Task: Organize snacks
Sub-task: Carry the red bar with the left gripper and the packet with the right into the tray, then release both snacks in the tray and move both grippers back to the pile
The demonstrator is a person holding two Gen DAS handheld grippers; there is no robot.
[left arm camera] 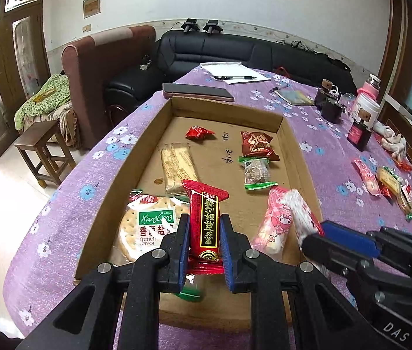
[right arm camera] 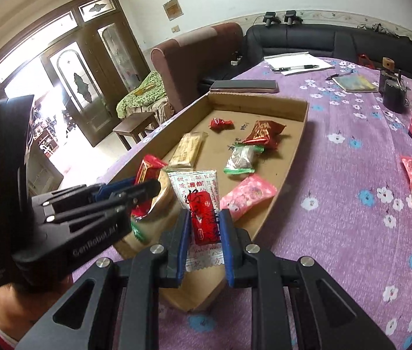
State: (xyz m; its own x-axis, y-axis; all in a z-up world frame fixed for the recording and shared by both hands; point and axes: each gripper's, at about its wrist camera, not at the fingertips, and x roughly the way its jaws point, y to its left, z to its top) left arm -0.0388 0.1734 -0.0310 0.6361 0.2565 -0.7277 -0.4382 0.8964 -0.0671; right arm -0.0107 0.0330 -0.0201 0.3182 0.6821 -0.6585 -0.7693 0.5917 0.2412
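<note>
The left claw (left arm camera: 204, 227) is squeezed tight on a red snack bar (left arm camera: 206, 221) with gold writing, and holds it just over the near end of the cardboard tray (left arm camera: 286, 122). The right claw (right arm camera: 204, 227) pinches a white packet (right arm camera: 197, 186) with a red patch, also over the tray's near end. More snacks lie in the tray – a round cracker pack (left arm camera: 144, 227), a pink packet (left arm camera: 274, 218), a tan bar (left arm camera: 177, 166), a green-edged sweet (left arm camera: 255, 172) and a small red candy (left arm camera: 198, 132). The tray sits on a purple flowered cloth (left arm camera: 322, 175). A few more snacks (left arm camera: 386, 180) lie off to the right on the cloth. A black sofa (left arm camera: 235, 49) stands behind the table. The writing on the packets is hard to read.
</note>
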